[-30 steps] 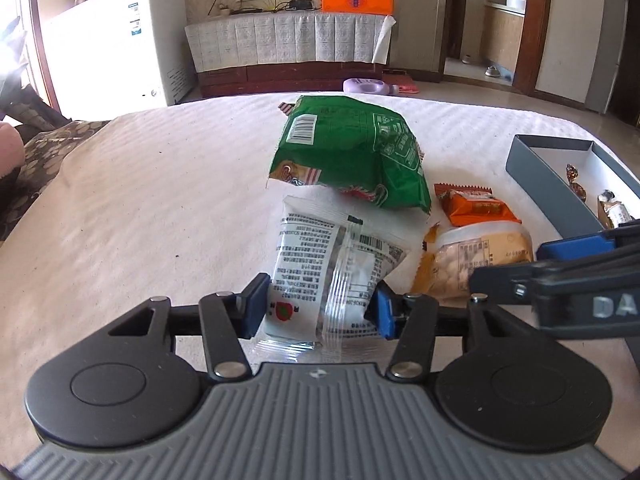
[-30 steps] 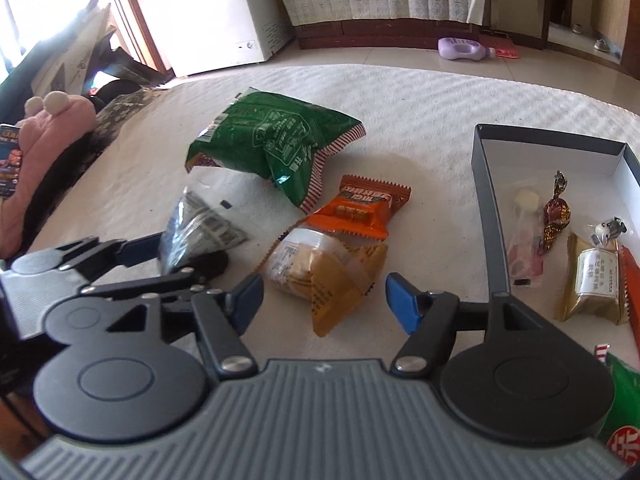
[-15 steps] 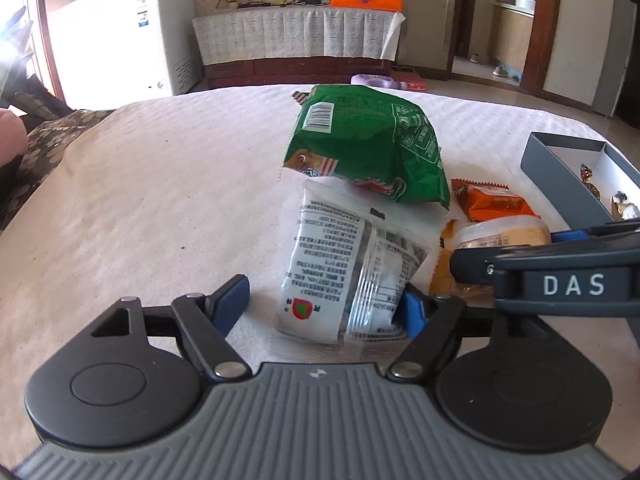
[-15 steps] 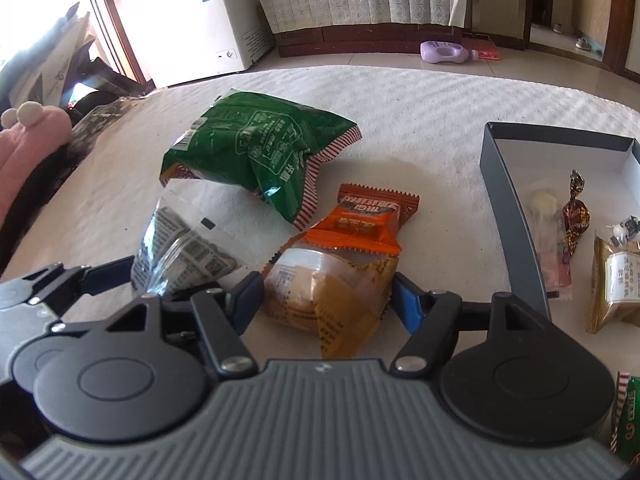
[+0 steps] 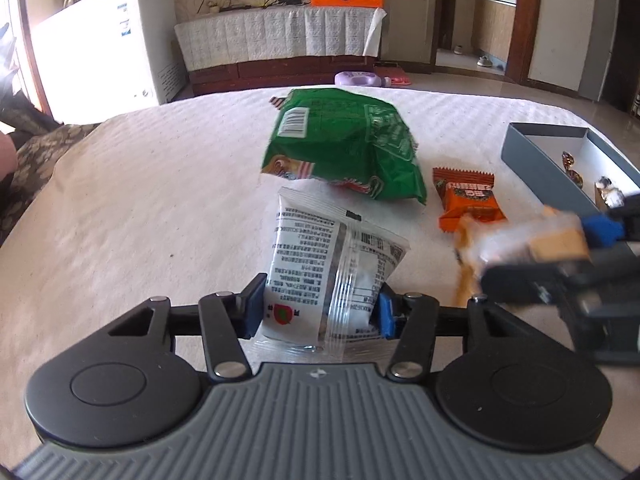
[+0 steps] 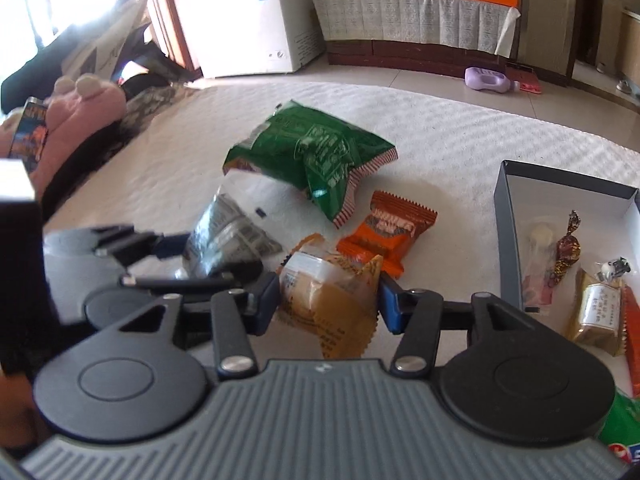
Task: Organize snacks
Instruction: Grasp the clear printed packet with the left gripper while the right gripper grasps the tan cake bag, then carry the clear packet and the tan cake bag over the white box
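Left hand-held gripper (image 5: 318,312): jaws closing on the clear printed packet (image 5: 334,272); both blue pads press its lower sides, so it is pinched about half-spread.
Right hand-held gripper (image 6: 328,304): jaws closing on the yellow-brown pastry packet (image 6: 328,300); the pads touch both flanks of the wrapper. In the left wrist view the packet is motion-blurred, apparently lifted clear of the surface.
Clear printed packet, place: upright between the left pads, bottom seam near the white quilted surface (image 5: 140,208), just in front of the green snack bag (image 5: 348,148).
Other snacks: orange wafer packet (image 6: 390,232) lies flat just beyond the pastry, beside the green bag.
Grey box (image 6: 505,236): to the right, open, already holding wrapped sweets and a gold packet (image 6: 600,312); likely the destination.
Risk, slip: both wrappers are slick film full of air; a grip only on the film could let the contents slide or the packet twist out in transit.
Risk, crush: squeezing harder could burst a seam or break the soft pastry.
Risk, collision: the two grippers work close together; crossing paths towards the box could knock a packet loose.
Risk, box wall: a low carry might catch the near wall and shove the box.
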`<state>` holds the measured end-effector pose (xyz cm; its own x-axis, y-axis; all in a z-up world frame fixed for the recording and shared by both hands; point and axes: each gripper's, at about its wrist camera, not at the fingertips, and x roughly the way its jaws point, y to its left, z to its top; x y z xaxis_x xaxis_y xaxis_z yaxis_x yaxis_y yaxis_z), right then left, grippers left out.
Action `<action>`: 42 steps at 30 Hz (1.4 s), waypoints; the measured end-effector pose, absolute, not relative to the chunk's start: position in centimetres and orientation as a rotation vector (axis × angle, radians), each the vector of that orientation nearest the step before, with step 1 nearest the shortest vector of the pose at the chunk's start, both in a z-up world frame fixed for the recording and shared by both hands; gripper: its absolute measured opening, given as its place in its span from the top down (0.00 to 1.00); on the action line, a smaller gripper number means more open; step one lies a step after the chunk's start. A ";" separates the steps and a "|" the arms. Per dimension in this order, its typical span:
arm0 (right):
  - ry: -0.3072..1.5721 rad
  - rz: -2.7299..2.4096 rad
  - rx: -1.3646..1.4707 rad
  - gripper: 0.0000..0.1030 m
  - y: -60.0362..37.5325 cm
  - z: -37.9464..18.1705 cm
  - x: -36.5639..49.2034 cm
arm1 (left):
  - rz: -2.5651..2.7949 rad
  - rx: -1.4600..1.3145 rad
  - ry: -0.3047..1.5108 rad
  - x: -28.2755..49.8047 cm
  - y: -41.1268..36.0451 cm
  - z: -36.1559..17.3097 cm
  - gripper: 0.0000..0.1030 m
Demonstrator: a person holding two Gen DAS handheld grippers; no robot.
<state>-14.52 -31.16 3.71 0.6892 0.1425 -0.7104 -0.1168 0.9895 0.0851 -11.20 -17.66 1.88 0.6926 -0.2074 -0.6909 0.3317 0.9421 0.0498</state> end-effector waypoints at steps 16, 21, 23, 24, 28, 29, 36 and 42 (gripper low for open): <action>0.747 0.212 -0.063 0.48 -29.7 6.8 -19.8 | -0.312 0.178 0.694 -12.6 -18.3 3.2 0.43; 0.711 0.203 -0.062 0.48 -30.2 8.1 -21.7 | -0.334 0.174 0.676 -13.3 -19.2 3.9 0.43; 0.698 0.194 -0.060 0.48 -30.6 8.5 -22.3 | -0.345 0.172 0.668 -13.6 -19.6 4.3 0.43; 0.691 0.189 -0.057 0.48 -30.8 8.6 -22.5 | -0.350 0.172 0.665 -13.7 -19.9 4.4 0.43; 0.665 0.170 -0.040 0.48 -32.0 9.4 -23.4 | -0.371 0.168 0.659 -14.3 -21.0 4.8 0.43; 0.656 0.164 -0.033 0.48 -32.3 9.6 -23.7 | -0.378 0.171 0.656 -14.4 -21.3 4.8 0.43; 0.596 0.111 0.010 0.49 -34.7 11.1 -25.3 | -0.427 0.179 0.648 -15.8 -23.6 5.3 0.43; 0.567 0.073 0.037 0.50 -36.3 11.7 -26.3 | -0.459 0.174 0.641 -16.6 -25.6 5.6 0.43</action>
<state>-26.29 -36.33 11.70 0.8408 0.0794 -0.5356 -0.0592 0.9967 0.0548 -16.64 -25.58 5.63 0.7062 -0.3575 -0.6111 0.4633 0.8861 0.0170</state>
